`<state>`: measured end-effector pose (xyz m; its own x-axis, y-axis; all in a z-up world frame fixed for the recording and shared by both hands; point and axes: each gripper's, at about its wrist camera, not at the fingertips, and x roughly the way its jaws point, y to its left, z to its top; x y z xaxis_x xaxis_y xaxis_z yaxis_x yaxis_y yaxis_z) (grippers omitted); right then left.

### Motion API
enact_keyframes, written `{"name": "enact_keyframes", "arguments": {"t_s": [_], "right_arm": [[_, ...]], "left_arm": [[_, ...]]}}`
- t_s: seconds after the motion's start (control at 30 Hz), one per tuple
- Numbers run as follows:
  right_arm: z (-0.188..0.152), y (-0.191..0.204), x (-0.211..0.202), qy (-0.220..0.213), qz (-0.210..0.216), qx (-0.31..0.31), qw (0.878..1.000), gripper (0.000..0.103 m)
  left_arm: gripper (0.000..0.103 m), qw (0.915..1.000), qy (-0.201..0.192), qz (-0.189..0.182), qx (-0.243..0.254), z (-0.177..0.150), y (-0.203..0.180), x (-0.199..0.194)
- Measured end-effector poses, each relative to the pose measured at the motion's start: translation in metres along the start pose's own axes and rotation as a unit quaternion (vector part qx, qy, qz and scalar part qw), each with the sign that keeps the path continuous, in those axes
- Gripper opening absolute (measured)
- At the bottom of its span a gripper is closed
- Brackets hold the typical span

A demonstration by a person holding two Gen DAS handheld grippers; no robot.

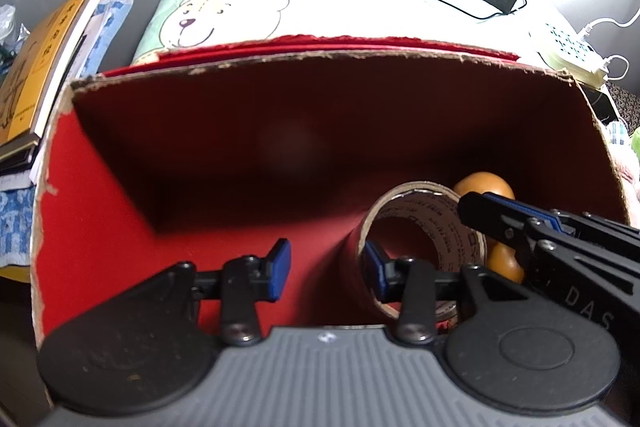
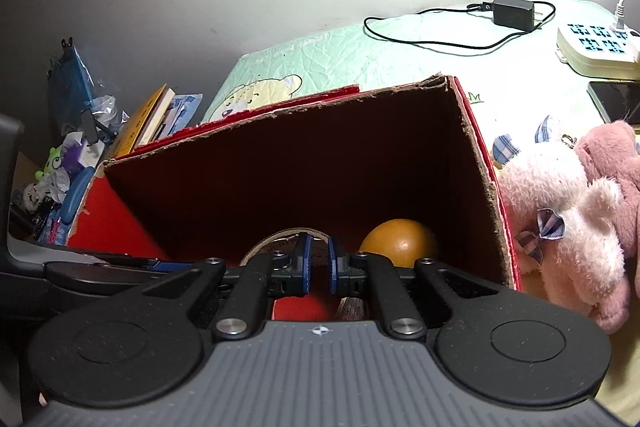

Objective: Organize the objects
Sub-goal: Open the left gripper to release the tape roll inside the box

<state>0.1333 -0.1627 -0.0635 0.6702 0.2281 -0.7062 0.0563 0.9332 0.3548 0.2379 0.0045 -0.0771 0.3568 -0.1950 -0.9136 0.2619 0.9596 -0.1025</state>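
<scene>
A: Where's the tape roll point(image 1: 424, 247)?
B: In the red box point(image 1: 100, 219) beside the orange point(image 2: 400, 241). My left gripper point(image 1: 326, 271) fingers stand apart, empty; the right gripper point(image 2: 318, 263) is closed, empty, probably steadying the roll.

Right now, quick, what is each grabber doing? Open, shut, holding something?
Left gripper: open, holding nothing; one finger sits inside the tape roll in the red box.
Right gripper: shut, holding nothing.
</scene>
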Motion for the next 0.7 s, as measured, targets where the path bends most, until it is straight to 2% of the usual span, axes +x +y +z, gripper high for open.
{"name": "enact_keyframes", "arguments": {"t_s": [0.13,0.27,0.33,0.4,0.57,0.7], "right_arm": [[-0.003,-0.012,-0.013,-0.044,0.048,0.045,0.997,0.006],[-0.002,-0.020,-0.025,-0.044,0.072,0.089,0.992,0.009],[-0.002,-0.020,-0.031,-0.043,0.065,0.081,0.994,0.009],[-0.001,-0.020,-0.035,-0.045,0.055,0.075,0.995,0.009],[0.000,-0.024,-0.039,-0.035,0.059,0.087,0.994,0.011],[-0.002,-0.019,-0.043,-0.024,0.069,0.063,0.995,0.012]], "left_arm": [[0.046,0.9999,0.008,0.006,0.002,0.001,-0.001,0.002],[0.046,0.9997,0.016,0.011,0.012,0.002,-0.003,0.005],[0.042,0.9999,0.009,0.008,0.011,0.001,-0.003,0.003],[0.043,1.0000,-0.001,0.007,0.006,0.000,-0.001,0.000],[0.046,0.9998,-0.018,0.002,0.000,-0.002,0.001,-0.005],[0.046,0.9998,-0.019,0.000,-0.011,-0.003,0.005,-0.009]]}}
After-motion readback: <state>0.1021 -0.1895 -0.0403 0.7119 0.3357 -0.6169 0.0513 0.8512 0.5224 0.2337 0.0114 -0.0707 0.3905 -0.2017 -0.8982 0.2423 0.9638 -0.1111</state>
